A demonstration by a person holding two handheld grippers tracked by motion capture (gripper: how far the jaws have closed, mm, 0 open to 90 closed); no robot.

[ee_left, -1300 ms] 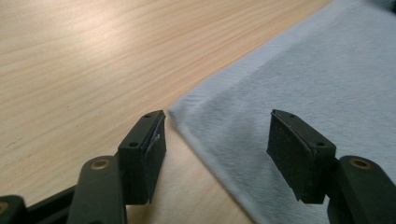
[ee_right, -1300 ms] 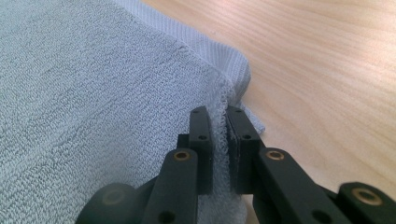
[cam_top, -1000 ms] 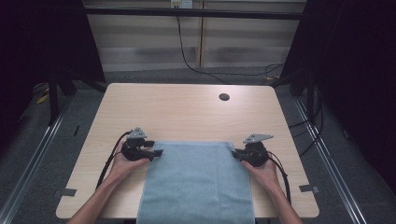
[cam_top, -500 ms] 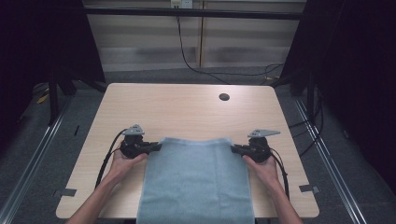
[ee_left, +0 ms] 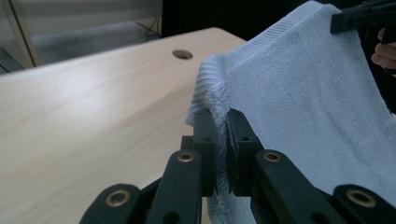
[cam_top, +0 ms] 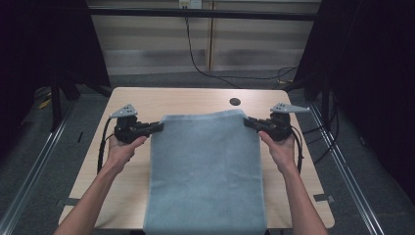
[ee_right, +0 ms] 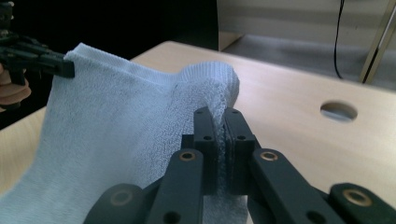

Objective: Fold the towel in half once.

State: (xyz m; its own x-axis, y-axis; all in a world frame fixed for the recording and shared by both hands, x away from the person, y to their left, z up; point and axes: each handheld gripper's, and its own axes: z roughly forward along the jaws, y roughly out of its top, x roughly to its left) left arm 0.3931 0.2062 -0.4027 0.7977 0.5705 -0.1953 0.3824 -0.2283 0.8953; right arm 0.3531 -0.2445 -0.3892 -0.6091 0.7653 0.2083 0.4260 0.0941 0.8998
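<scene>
Left gripper pinching far-left corner of towel, jaws pressed tight on terry. Right gripper same on far-right corner. Top edge taut between them, raised off table; rest drapes toward near edge, hanging past it. Likely fold or spread step: keep both hands level, tension equal, carry far edge without letting corners slip. Watch grommet hole near far edge.
</scene>
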